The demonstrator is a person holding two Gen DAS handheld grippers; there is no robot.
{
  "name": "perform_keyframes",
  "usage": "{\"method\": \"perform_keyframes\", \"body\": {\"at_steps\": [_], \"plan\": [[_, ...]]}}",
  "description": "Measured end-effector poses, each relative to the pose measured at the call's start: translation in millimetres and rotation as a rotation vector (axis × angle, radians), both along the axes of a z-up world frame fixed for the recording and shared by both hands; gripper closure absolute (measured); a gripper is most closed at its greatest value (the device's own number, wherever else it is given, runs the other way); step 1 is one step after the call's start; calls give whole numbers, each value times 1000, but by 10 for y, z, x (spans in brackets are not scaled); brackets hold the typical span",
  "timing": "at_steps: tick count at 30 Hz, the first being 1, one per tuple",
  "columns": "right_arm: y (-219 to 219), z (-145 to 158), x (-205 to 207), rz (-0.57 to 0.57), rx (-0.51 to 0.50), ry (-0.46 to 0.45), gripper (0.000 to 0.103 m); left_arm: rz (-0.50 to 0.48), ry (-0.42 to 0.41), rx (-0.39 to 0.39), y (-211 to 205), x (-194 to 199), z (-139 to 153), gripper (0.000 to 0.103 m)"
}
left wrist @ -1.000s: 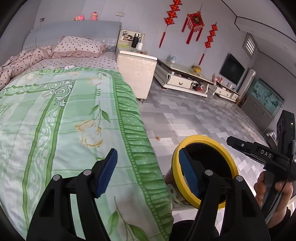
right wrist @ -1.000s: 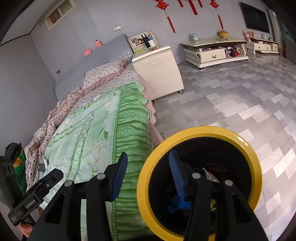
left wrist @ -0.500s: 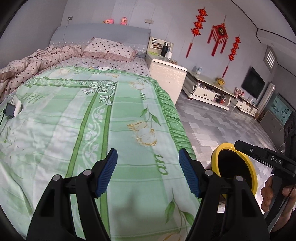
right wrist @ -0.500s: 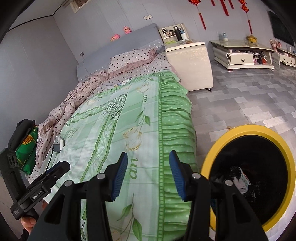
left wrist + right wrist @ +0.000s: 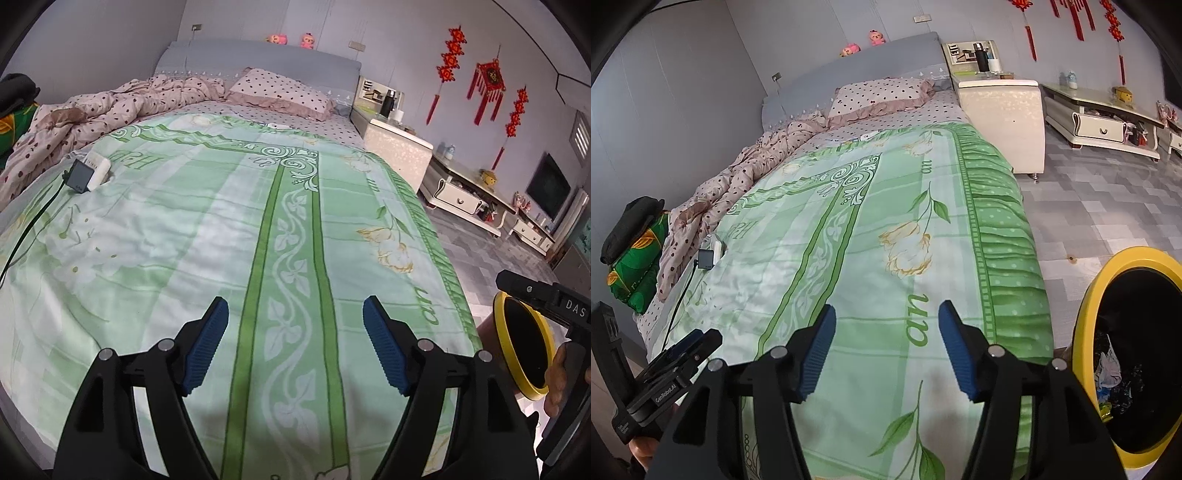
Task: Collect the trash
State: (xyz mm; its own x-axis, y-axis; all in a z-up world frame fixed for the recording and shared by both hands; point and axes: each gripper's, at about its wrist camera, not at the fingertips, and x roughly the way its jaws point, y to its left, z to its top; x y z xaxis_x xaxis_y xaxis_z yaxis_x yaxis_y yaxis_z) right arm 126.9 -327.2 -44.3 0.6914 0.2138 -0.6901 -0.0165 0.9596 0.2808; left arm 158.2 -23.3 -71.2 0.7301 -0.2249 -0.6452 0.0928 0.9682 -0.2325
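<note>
Both grippers have swung away from the yellow-rimmed round trash bin (image 5: 1130, 354) since a second ago and now face the bed; the bin has slid to the right edge of each view. I read the left gripper (image 5: 295, 343) as spread wide, its blue ribbed pads (image 5: 205, 343) holding nothing, above the green floral patterned quilt (image 5: 240, 229). My right gripper (image 5: 886, 350) is likewise parted and empty over the quilt's right side. Bin sits on the grey tiled floor (image 5: 1108, 206) just beside the bed's frilled edge, with crumpled scraps of trash (image 5: 1108, 369) visible inside. A small dark charger block with a black cable (image 5: 79, 177) touches a white box (image 5: 98, 166) on the quilt's far left. A pink dotted duvet (image 5: 110, 107) is bunched near the headboard, beside a matching pillow (image 5: 280, 90).
</note>
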Motion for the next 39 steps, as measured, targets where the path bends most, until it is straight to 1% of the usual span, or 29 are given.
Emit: {"method": "perform_keyframes", "body": {"at_steps": [1,3,4,6,8,10,12,14,21,27,33,39], "plan": [[25,-25,17,-5,-9,-2,44,7,-1,-2,42,-7,-27,29],[80,-68,29,-21,-29,-13,32,28,-17,5,126,-28,-57,19],[107,-91,28,-29,-37,-20,28,36,-30,6,159,-46,-61,18],[137,-124,33,-37,-35,-36,16,43,-52,6,183,-82,-37,13],[149,-133,22,-51,-35,-62,8,54,-80,22,199,-129,-19,10],[150,-123,10,-63,-41,-93,8,58,-102,28,222,-158,5,8],[156,-105,-6,-77,-48,-116,8,61,-117,17,243,-194,40,8],[162,-72,-35,-97,-75,-142,8,67,-134,15,248,-235,83,8],[258,77,-246,-137,-169,-269,8,57,-237,58,108,-463,313,8],[300,262,-527,-225,-249,-379,8,48,-293,26,4,-667,515,8],[274,324,-739,-262,-241,-456,8,54,-383,57,-100,-885,660,8],[351,272,-856,-259,-250,-487,8,47,-410,70,-167,-1001,694,8]]}}
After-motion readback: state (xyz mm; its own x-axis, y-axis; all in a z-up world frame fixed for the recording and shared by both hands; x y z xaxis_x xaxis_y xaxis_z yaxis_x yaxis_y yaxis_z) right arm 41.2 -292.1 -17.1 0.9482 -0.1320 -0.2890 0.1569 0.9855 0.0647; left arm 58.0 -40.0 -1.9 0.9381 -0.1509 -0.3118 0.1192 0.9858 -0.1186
